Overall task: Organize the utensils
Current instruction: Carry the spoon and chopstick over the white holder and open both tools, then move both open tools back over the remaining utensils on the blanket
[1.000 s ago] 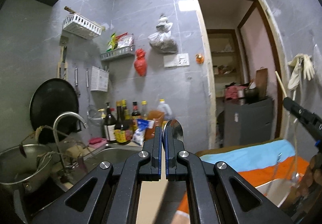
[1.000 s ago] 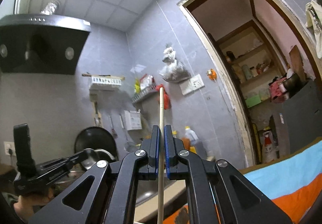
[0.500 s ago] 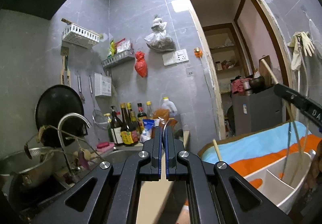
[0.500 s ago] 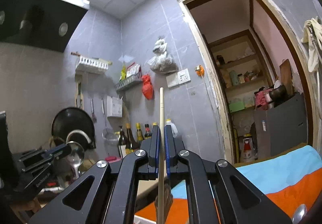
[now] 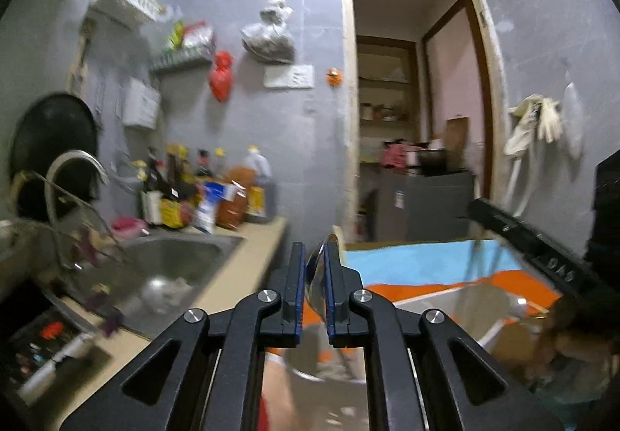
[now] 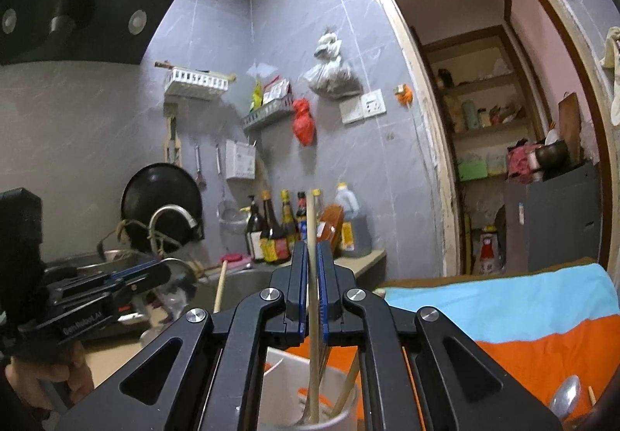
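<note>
- spoon (image 5: 318, 276): shiny metal, its bowl seen edge-on between the fingers of the left gripper (image 5: 313, 287); the bowl mirrors the room and its rim pokes just past the fingertips.
- spoon's long axis runs steeply up and down: bowl at the top, handle going down behind the gripper toward a blurred grey metal cup (image 5: 329, 357) just below.
- left gripper: jaws are opening, with a narrow gap showing; the spoon bowl is in that gap, close to the right finger. whether the pads press on it i cannot tell.
- chopstick (image 6: 312, 276): pale wood, thin and straight, one plain stick.
- it stands close to upright; the top reaches above the fingertips in front of the far bottles (image 6: 271, 233), and the lower end goes down into the cup (image 6: 341, 419) at the near edge.
- right gripper (image 6: 313, 276): nearly closed, with the chopstick held in the thin slot between its blue-edged fingers.
- the cup holds other sticks, leaning right, and a metal handle.
- a white tray (image 6: 286, 365) sits just behind the cup on an orange and blue cloth (image 6: 523, 330).
- a second spoon (image 6: 565, 396) lies on the cloth, near right.
- sink (image 5: 182, 256) with a curved tap (image 5: 73, 167) lies to the left; a doorway is far right.
</note>
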